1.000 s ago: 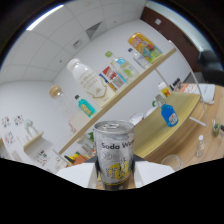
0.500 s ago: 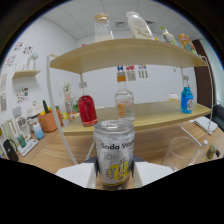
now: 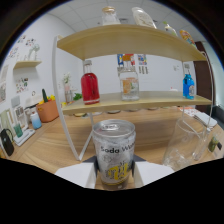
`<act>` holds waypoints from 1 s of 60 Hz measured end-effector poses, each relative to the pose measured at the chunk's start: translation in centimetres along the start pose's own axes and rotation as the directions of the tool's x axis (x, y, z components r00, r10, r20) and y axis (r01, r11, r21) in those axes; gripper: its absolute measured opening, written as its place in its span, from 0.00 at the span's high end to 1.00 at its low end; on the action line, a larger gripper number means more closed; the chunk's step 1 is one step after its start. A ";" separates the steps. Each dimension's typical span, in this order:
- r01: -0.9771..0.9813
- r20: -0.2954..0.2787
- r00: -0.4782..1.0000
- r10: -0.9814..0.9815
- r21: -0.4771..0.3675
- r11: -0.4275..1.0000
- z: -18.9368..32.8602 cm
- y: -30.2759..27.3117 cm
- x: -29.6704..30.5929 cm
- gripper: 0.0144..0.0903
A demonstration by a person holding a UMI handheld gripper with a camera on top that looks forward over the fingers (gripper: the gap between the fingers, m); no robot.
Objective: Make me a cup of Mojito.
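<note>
Our fingers (image 3: 114, 175) are closed on the soda water can (image 3: 114, 151), one pad against each side, carrying it upright: long axis vertical, unopened top up. At two o'clock stands the empty glass (image 3: 187, 145) on the surface (image 3: 50, 147). We should keep the can level and approach slowly.

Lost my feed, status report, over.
Gripper shut on soda water can, upright. Empty glass beside the can, apart. Shelf with bottles beyond. Nothing in the way.

soda can (image 3: 114, 152) base hidden (jaws cover it); clear glass (image 3: 189, 145) bottom cut off
</note>
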 end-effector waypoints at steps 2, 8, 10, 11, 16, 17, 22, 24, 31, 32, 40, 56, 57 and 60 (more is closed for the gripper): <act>0.010 -0.004 1.000 -0.010 0.000 1.000 -0.1 0.1 -0.1 0.49; 0.049 -0.009 0.999 -0.049 -0.010 0.999 -0.5 0.6 -0.4 0.48; 0.054 -0.010 0.998 -0.055 -0.023 0.998 -0.6 1.0 -0.5 0.47; 0.054 -0.012 0.998 -0.055 -0.031 0.998 -0.7 1.1 -0.5 0.46; 0.050 -0.013 0.999 -0.051 -0.067 0.996 -1.3 1.6 -0.8 0.36; 0.050 -0.009 0.999 -0.051 -0.074 0.996 -1.5 1.6 -0.9 0.29; 0.068 0.013 0.998 -0.067 -0.119 0.991 -2.6 1.6 -1.7 0.08; 0.080 0.018 0.997 -0.079 -0.136 0.987 -3.3 1.5 -2.0 0.08; 0.078 -0.009 0.997 -0.080 -0.150 0.986 -6.6 -0.5 -2.1 0.06; 0.075 -0.012 0.997 -0.078 -0.154 0.985 -7.1 -0.7 -2.1 0.06; 0.066 -0.045 0.996 -0.075 -0.167 0.984 -11.6 -2.8 -1.3 0.06; 0.024 -0.117 0.992 -0.049 -0.200 0.979 -18.6 -4.4 4.2 0.06; 0.027 -0.120 0.991 -0.052 -0.202 0.979 -18.9 -4.4 4.6 0.06; 0.031 -0.127 0.990 -0.058 -0.205 0.978 -19.5 -4.6 5.7 0.06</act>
